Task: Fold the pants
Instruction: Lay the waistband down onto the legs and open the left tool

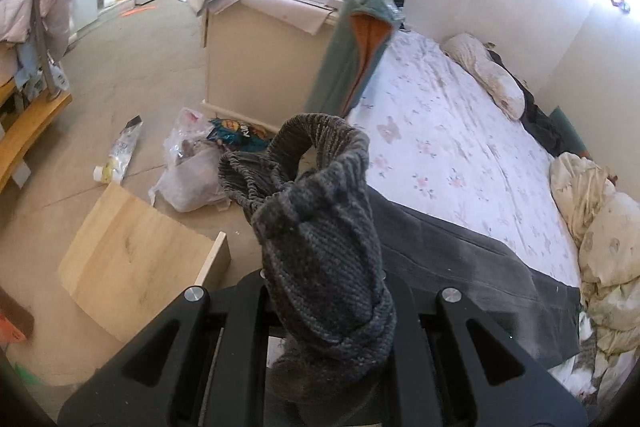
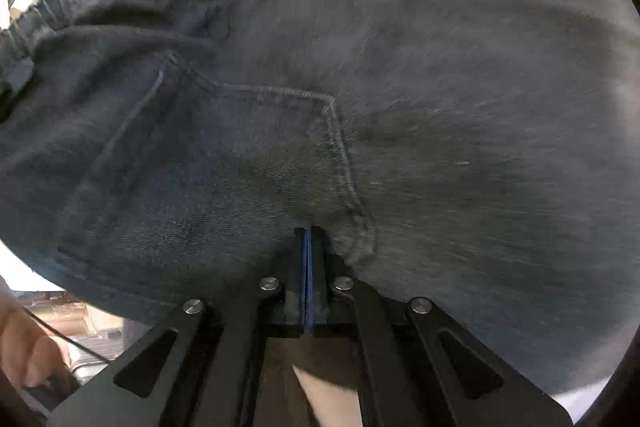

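Over the near edge of the bed (image 1: 460, 147), my left gripper (image 1: 326, 311) is clamped on a bunched ribbed cuff (image 1: 316, 227) of the dark grey pants (image 2: 400, 87), lifting it clear of the floral sheet while the rest trails back across the mattress. My right gripper (image 2: 307, 247) has its jaws pressed together, blue pads meeting, at the fabric just beside the back pocket (image 2: 240, 155) near the elastic waistband (image 2: 36, 15); I judge it pinches cloth there, though the pinched bit is hidden. To fold well, I should carry the cuff end towards the waistband, keeping both grips level and the cloth taut, so that the legs lie flat and square before either grip releases.
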Motion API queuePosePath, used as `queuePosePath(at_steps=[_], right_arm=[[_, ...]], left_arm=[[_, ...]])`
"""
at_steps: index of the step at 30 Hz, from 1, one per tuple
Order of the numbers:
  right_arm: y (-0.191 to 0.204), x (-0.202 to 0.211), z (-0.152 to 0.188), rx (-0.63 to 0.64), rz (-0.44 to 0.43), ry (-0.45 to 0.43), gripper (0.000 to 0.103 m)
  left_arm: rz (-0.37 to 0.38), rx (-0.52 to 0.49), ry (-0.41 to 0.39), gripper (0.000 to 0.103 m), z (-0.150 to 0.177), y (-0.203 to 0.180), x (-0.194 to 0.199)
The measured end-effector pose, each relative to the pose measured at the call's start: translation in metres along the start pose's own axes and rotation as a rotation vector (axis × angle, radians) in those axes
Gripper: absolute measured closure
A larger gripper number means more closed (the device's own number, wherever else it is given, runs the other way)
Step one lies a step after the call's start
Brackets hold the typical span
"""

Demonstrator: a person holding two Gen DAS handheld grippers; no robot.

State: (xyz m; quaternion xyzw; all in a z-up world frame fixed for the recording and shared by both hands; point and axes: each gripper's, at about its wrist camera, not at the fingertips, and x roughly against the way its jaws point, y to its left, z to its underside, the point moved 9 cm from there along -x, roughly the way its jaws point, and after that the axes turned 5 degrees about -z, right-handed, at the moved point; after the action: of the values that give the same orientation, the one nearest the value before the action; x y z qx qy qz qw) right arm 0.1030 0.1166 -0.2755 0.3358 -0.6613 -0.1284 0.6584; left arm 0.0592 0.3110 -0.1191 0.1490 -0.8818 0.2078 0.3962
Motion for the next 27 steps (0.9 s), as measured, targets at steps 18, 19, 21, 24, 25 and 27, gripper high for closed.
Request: queuePosePath(at_steps=[18,19,21,24,25,27], right_arm=[[-0.242,0.305,0.057,-0.356,0.243,-0.41,0.003],[-0.248,0.312,0.06,-0.379,0.241,-0.429,0.003],[-0.261,0.329,0.068,-0.439,0.215,-0.467,0.003],[-0.262,0.351,0.059,-0.475,0.133,-0.545,0.003],[-0.256,0.355,0.05,-0.467,0.115,-0.561,0.003],[-0.25,0.36,0.041,-0.444,0.102,-0.587,0.003]], left_arm=[[-0.201,-0.373,-0.06,0.092,0.037,-0.159,0.001],[-0.204,-0.403,-0.065,0.092,0.04,-0.169,0.0],[-0.211,-0.461,-0.074,0.092,0.052,-0.19,-0.002],[-0.194,-0.565,-0.038,0.092,0.085,-0.228,-0.018],[-0.179,-0.601,-0.017,0.092,0.103,-0.241,-0.026],[-0.162,-0.668,0.027,0.091,0.138,-0.261,-0.04]])
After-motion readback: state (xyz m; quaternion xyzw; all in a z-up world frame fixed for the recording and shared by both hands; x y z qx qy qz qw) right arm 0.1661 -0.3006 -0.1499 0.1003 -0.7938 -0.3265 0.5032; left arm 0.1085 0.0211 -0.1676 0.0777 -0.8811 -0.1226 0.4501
